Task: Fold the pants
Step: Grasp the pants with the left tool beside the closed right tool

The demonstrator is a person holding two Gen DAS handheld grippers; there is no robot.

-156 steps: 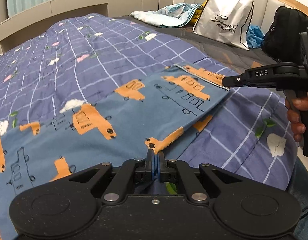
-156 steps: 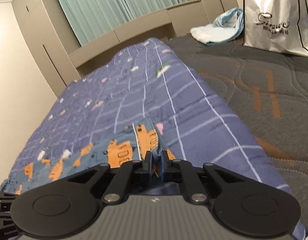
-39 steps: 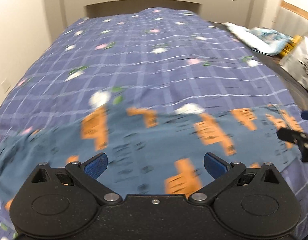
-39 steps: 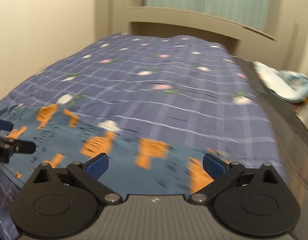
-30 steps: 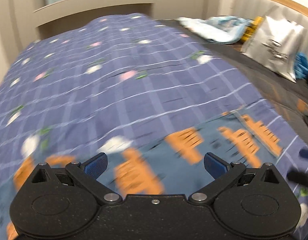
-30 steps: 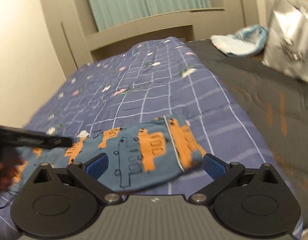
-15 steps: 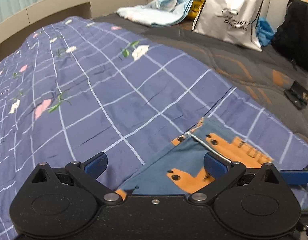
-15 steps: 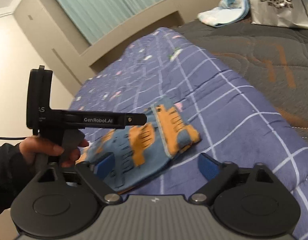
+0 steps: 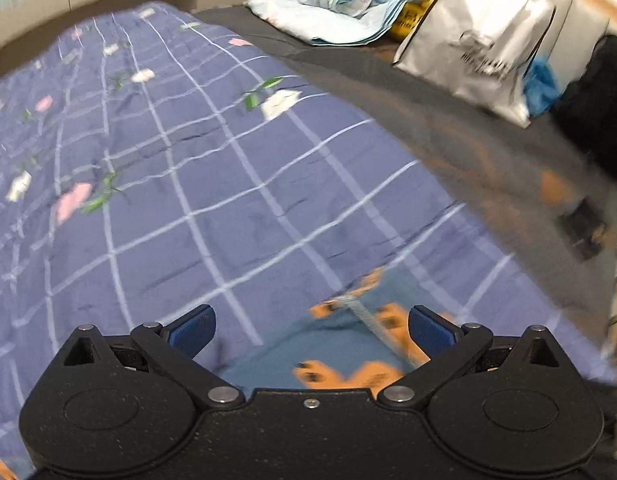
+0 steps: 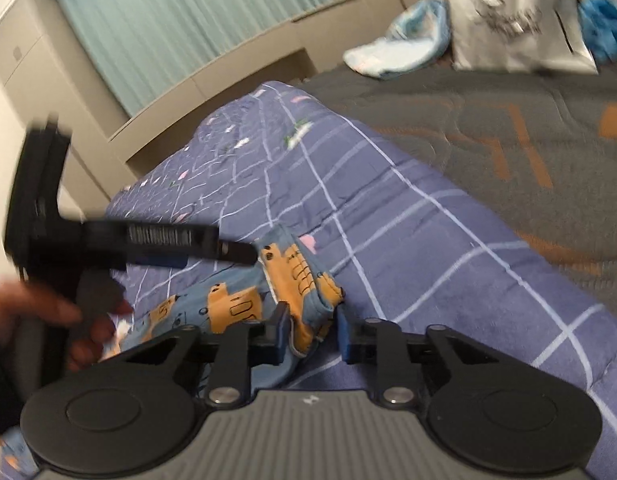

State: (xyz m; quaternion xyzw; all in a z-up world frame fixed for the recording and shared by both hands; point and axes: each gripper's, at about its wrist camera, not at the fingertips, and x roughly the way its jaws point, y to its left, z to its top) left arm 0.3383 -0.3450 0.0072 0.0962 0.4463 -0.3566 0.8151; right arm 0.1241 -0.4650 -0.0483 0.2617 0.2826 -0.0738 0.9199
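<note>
The blue cotton pants printed with orange vehicles (image 10: pixel 244 300) lie bunched on the purple checked quilt (image 10: pixel 408 240) of the bed, at its near edge; a few seconds ago they were spread flat with both corners pinched. The left tool (image 9: pixel 312 326), now spread wide and empty, has swung over the hem. The right tool (image 10: pixel 308 336) is closing around the hem corner, so another fold looks to be starting.

Beige wall panelling (image 10: pixel 68 92), teal curtain (image 10: pixel 188 20) over window, padded headboard (image 9: pixel 568 12) perhaps; dim light.
</note>
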